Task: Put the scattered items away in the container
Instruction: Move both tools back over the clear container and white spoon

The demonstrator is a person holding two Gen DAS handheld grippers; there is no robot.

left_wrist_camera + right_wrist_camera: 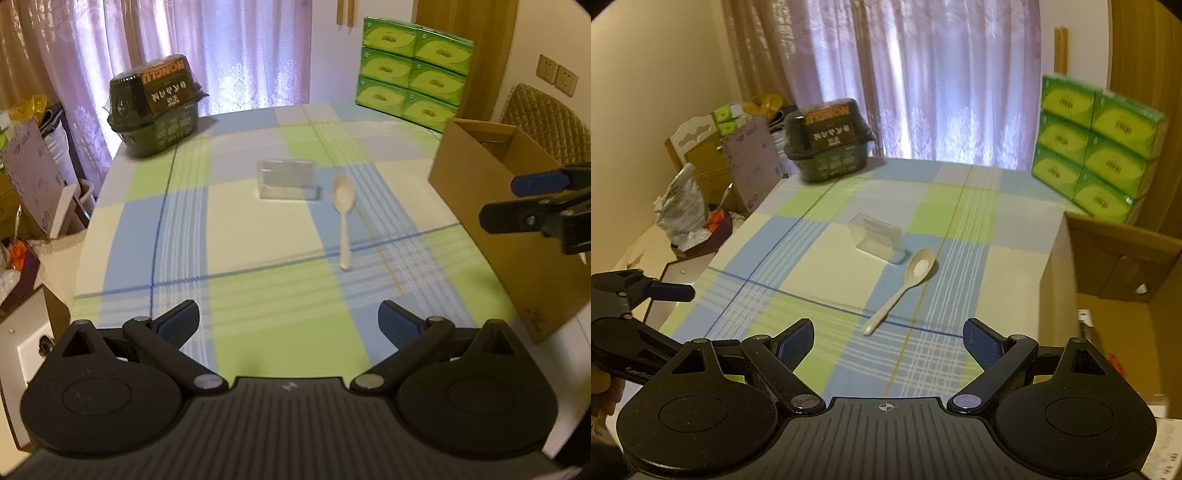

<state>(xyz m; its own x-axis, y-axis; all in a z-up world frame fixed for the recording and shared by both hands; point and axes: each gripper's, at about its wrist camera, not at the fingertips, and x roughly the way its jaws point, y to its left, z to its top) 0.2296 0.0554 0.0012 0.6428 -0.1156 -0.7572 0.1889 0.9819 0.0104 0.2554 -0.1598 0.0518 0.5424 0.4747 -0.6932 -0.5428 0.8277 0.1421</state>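
Left wrist view, items outstanding on the table [258, 325], which wears a checked cloth of blue, green and cream.

Item 1: white spoon [343, 218]. Lies flat mid-table, bowl away from the camera, handle toward the near edge, just right of item 2. Probably plastic or light ceramic: stiff, low weight, smooth and likely slippery. Best hold: across the narrow handle near its midpoint. The bowl is wide and rounded and would likely slide out. Lying flush on the cloth, it leaves little room under it for a finger.

Item 2: clear plastic box [286, 179]. Small, transparent, mid-table, apart from the spoon. Judged light, thin-walled, liable to flex or crack if squeezed hard. Best hold: across the short sides, gently.

Container: cardboard box [491, 206], open-topped, at the table's right edge. Little of its inside shows here.

Left claw [289, 323]: fingers spread wide, nothing between them, low over the near table.

Right claw [888, 345]: likewise spread and empty, near the box wall, facing the spoon handle.

Both items remain outside the container.
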